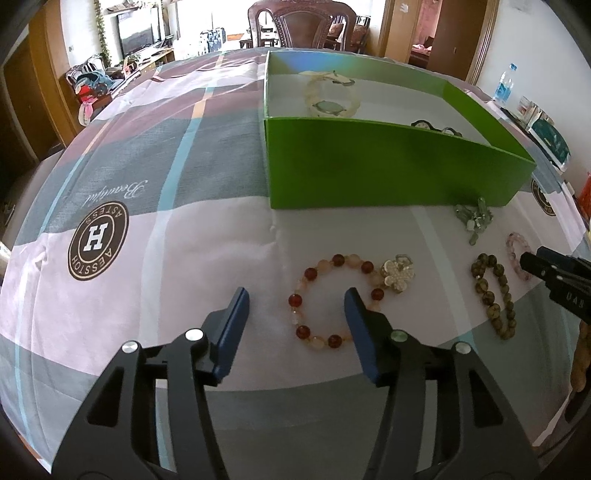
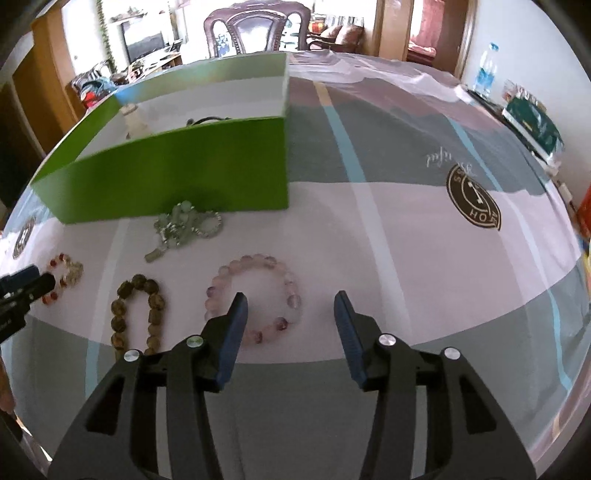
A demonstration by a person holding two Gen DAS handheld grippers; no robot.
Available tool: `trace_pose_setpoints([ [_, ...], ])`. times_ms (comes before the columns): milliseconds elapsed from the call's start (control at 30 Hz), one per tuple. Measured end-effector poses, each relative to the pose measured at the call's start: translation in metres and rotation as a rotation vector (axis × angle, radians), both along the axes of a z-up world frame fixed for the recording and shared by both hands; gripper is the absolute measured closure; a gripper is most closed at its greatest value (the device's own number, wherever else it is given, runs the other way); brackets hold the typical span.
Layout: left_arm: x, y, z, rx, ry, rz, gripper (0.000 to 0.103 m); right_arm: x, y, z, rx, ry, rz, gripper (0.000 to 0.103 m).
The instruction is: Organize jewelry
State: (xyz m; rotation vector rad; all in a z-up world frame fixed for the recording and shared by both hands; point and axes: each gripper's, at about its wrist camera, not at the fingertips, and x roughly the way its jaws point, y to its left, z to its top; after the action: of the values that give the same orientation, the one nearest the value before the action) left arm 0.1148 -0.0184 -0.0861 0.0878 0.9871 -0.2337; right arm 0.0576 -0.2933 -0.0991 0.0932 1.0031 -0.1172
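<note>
A green box (image 1: 388, 166) stands on the cloth-covered table and holds a pale bracelet with a watch (image 1: 328, 98) and a dark piece (image 1: 432, 127). In front of it lie a red-and-cream bead bracelet with a flower charm (image 1: 332, 295), an olive bead bracelet (image 1: 495, 295), a pale green bead cluster (image 1: 474, 218) and a pink bead bracelet (image 2: 255, 299). My left gripper (image 1: 295, 299) is open, its right finger over the red bracelet. My right gripper (image 2: 290, 302) is open, its left finger over the pink bracelet. The box also shows in the right wrist view (image 2: 177, 173).
The table carries a plaid cloth (image 1: 147, 184) with round logos. A carved wooden chair (image 1: 303, 22) stands at the far edge. A water bottle (image 1: 504, 83) and boxed items (image 1: 546, 136) sit at the right edge.
</note>
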Motion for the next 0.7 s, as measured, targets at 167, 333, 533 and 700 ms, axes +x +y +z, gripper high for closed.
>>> trace_pose_setpoints([
  [167,0.0,0.0,0.0,-0.004,0.0,-0.005,0.049,-0.008,0.017,0.001,0.02,0.01,0.079,0.054],
  [333,-0.001,0.0,0.002,-0.007,-0.009,0.002,0.049,-0.012,0.03,0.006,0.03,0.002,0.13,0.054],
  [533,0.0,0.0,-0.001,0.009,-0.006,0.015,0.049,-0.005,0.027,0.005,-0.003,0.007,0.084,0.054],
  [700,-0.002,-0.004,-0.002,0.023,-0.01,0.012,0.045,-0.005,0.026,0.002,-0.002,0.008,0.076,0.054],
])
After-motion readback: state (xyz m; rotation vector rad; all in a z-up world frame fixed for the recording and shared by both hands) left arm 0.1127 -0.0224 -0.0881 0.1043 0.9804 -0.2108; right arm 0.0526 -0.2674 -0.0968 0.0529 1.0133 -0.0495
